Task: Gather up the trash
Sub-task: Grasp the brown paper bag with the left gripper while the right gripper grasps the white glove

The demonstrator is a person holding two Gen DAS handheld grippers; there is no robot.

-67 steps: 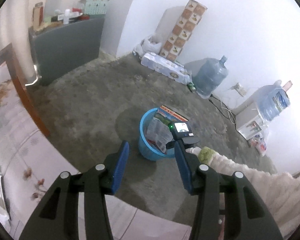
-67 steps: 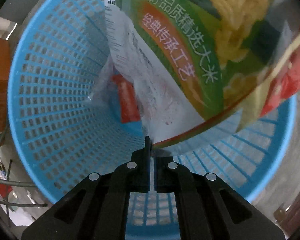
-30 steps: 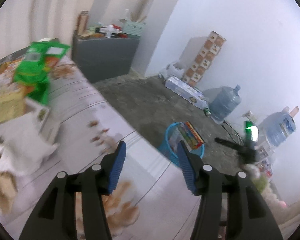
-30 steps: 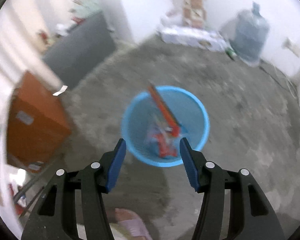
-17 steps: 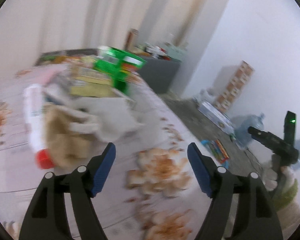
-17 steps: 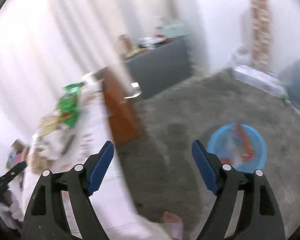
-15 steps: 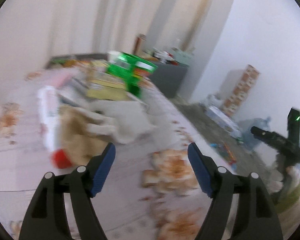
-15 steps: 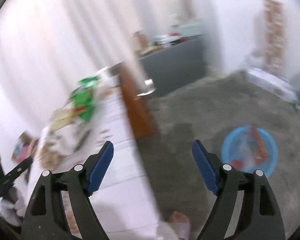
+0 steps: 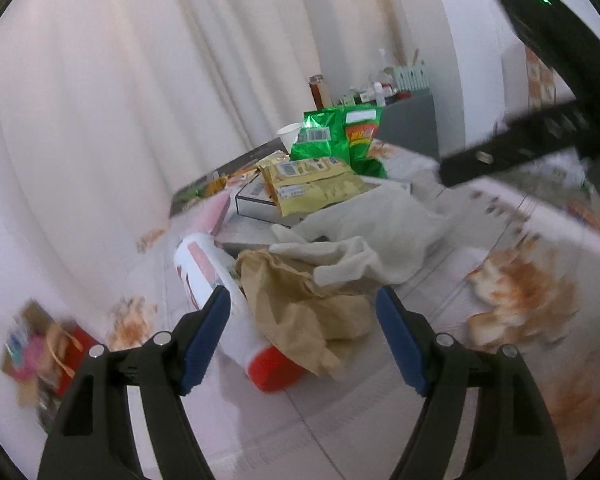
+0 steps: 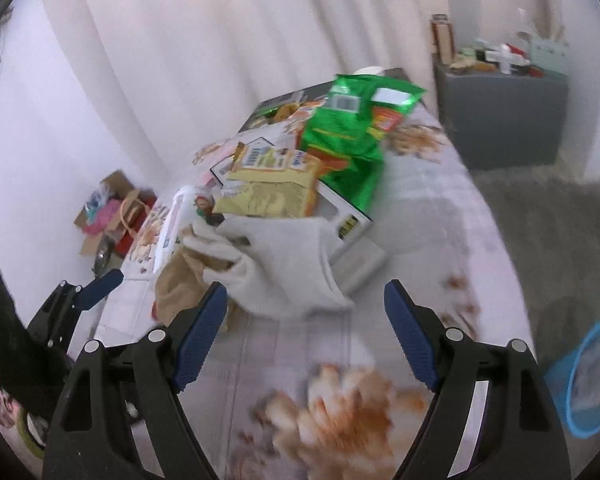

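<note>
A: Both cameras have swung off the floor and the basket since a second ago and now face a bed heaped with litter; both sets of jaws stand wider than then.

B: What does the left wrist view show?

A: The left gripper (image 9: 303, 326) is spread wide with nothing between its blue pads. Just past them lie a crumpled brown paper bag (image 9: 300, 304) and a white bottle with a red cap (image 9: 216, 280) on its side, the bag partly over it. A white cloth (image 9: 372, 236) sits behind, then a yellow snack packet (image 9: 312, 188) on a flat box (image 9: 252, 200), and green snack bags (image 9: 332, 136) standing furthest back. The other gripper's body crosses the upper right, blurred.

B: And the right wrist view?

A: The right gripper (image 10: 302, 340) also gapes empty over the flowered bedsheet (image 10: 412, 216), near the white cloth. The blue basket (image 10: 580, 384) sits on the floor at the right edge, wrappers inside, well apart from the heap.
</note>
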